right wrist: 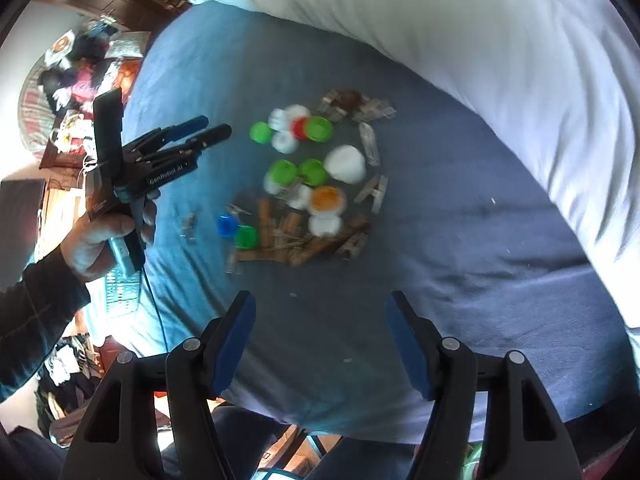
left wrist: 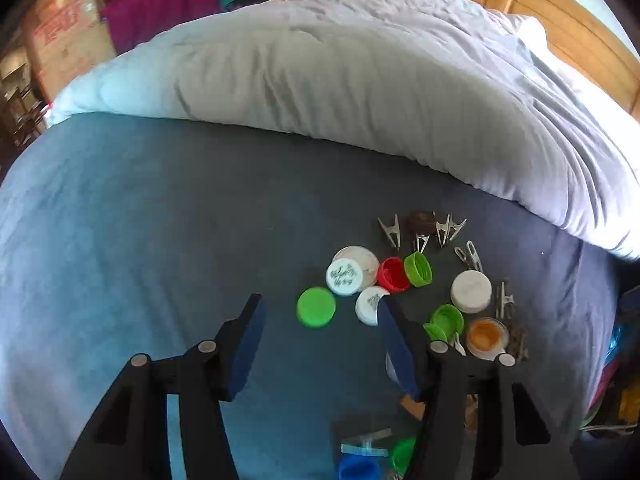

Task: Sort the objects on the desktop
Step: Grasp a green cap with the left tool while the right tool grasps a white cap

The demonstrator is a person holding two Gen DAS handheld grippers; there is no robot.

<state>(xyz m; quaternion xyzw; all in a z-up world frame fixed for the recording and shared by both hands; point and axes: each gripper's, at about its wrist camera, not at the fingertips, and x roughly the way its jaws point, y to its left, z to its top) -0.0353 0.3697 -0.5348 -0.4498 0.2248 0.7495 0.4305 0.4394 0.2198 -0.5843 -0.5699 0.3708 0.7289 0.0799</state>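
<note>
Loose caps lie in a heap on the dark blue sheet [left wrist: 160, 220]: a green cap [left wrist: 316, 307], white caps [left wrist: 345, 276], a red cap [left wrist: 393, 275], a white lid [left wrist: 471, 291] and an orange-centred lid [left wrist: 486, 336]. Metal clips [left wrist: 390, 230] lie behind them. My left gripper [left wrist: 320, 302] hovers open just short of the heap, nothing between its fingers. In the right wrist view, wooden clothespins [right wrist: 296, 240] and a blue cap [right wrist: 227, 226] form the heap's near edge. My right gripper [right wrist: 320, 298] stands open and empty in front of it. The left gripper [right wrist: 214, 127] shows at the left, held by a hand [right wrist: 100, 236].
A pale rumpled duvet [left wrist: 340, 80] rises right behind the heap. A wooden headboard [left wrist: 560, 12] stands at the far right. The bed's near edge [right wrist: 280, 420] drops off close to my right gripper, with floor clutter [right wrist: 72, 360] below. Bare sheet spreads left of the heap.
</note>
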